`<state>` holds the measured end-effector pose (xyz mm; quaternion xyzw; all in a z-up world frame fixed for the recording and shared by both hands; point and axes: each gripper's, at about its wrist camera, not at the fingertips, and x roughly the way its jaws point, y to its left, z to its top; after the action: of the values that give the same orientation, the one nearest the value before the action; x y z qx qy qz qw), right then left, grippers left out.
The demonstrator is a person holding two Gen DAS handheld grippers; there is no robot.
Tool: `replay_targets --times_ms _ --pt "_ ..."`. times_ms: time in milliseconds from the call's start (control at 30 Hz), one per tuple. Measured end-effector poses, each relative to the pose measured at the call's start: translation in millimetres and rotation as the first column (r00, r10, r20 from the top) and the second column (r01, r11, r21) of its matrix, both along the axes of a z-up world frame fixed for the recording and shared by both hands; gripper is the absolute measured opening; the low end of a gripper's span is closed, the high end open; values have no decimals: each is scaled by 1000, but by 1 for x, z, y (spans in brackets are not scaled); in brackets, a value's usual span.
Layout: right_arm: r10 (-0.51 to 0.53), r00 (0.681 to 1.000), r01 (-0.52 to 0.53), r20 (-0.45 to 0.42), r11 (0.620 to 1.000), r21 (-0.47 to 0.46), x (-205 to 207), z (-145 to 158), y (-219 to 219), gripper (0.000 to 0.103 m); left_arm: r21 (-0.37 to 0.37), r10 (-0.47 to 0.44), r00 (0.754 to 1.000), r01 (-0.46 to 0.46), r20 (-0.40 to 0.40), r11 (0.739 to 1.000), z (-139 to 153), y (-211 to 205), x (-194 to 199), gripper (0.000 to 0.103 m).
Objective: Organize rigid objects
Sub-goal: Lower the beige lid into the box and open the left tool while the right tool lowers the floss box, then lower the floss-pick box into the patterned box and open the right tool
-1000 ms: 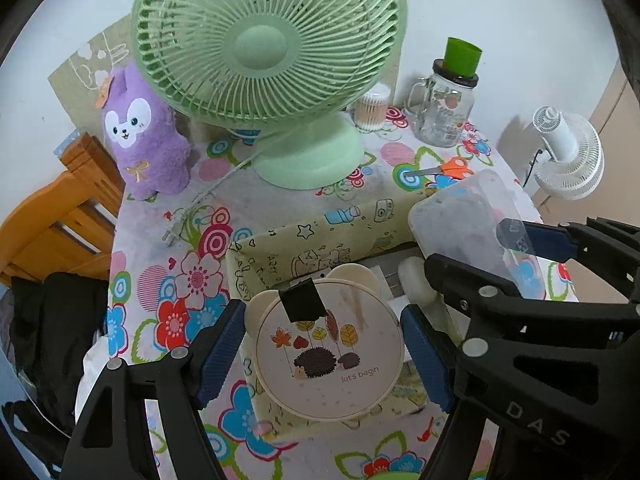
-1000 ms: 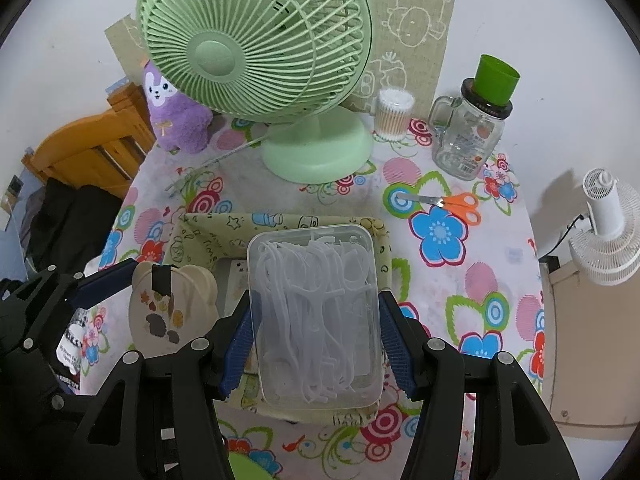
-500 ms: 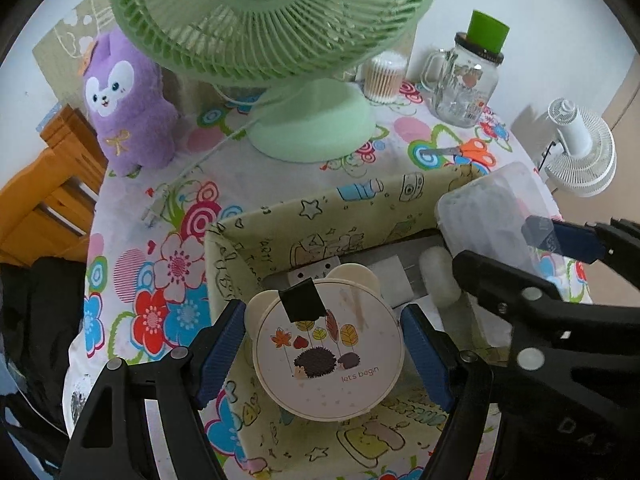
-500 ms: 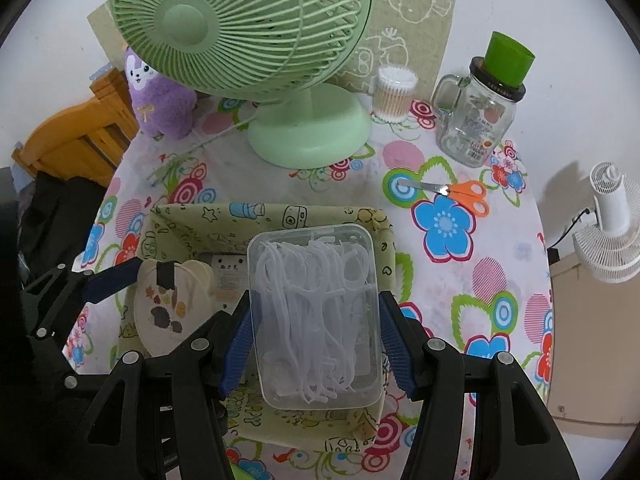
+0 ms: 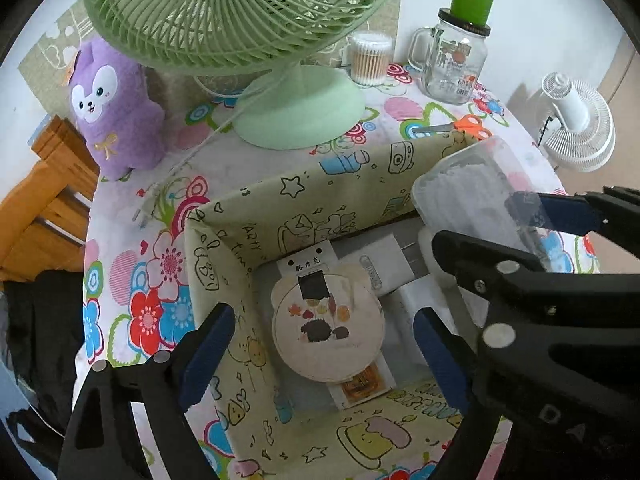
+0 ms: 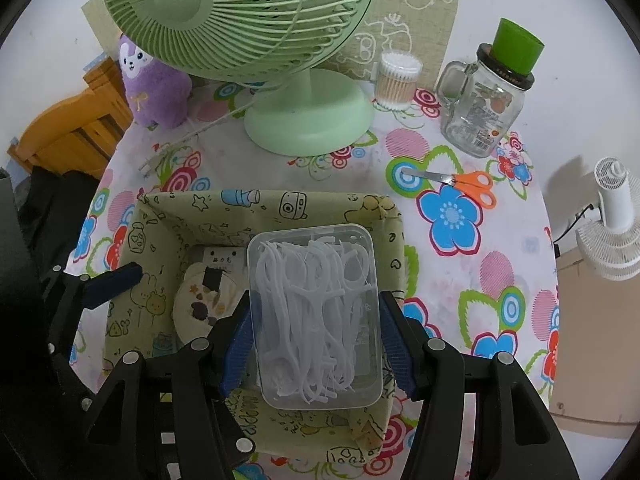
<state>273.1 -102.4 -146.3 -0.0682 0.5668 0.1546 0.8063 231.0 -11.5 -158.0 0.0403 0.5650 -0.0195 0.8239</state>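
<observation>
Right wrist: one floss box (image 6: 314,320), one scissors (image 6: 460,180), two fans (image 6: 248,20)

I could read little. On the right gripper's (image 5: 472,224) black body the raised letters "D A S" showed in the left wrist view. The inner wall of the fabric bin (image 5: 304,200) carried hand-drawn lettering that looked like "PARTY time", though its first letters lay in a fold. A white card (image 5: 308,262) lying in the bin bore three Chinese characters in black; I took them for "路力克" but was not sure. The round tin (image 5: 328,330) with the hedgehog picture had a line of small print below the animal, too faint for me to read. The glass jar (image 6: 482,118) wore a printed label, too small to make out.
</observation>
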Motion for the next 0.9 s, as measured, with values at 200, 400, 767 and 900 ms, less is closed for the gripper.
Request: replay_targets --times_ms 200,400,767,900 --pt "9 1000 -9 -10 1000 7 1 -4 4 62 18 -5 1000 5 -1 1000 8 -1 -5 94" --pt "14 999 -14 -39 1000 11 3 -15 9 62 53 0 1000 0 -1 999 10 -1 -7 99" --pt "11 998 -12 -54 1000 -15 12 -34 19 64 58 60 997 -57 -50 997 -3 15 -1 99" --pt "24 998 -24 -56 1000 -10 10 -32 20 75 50 57 997 -55 -52 997 -1 15 0 99"
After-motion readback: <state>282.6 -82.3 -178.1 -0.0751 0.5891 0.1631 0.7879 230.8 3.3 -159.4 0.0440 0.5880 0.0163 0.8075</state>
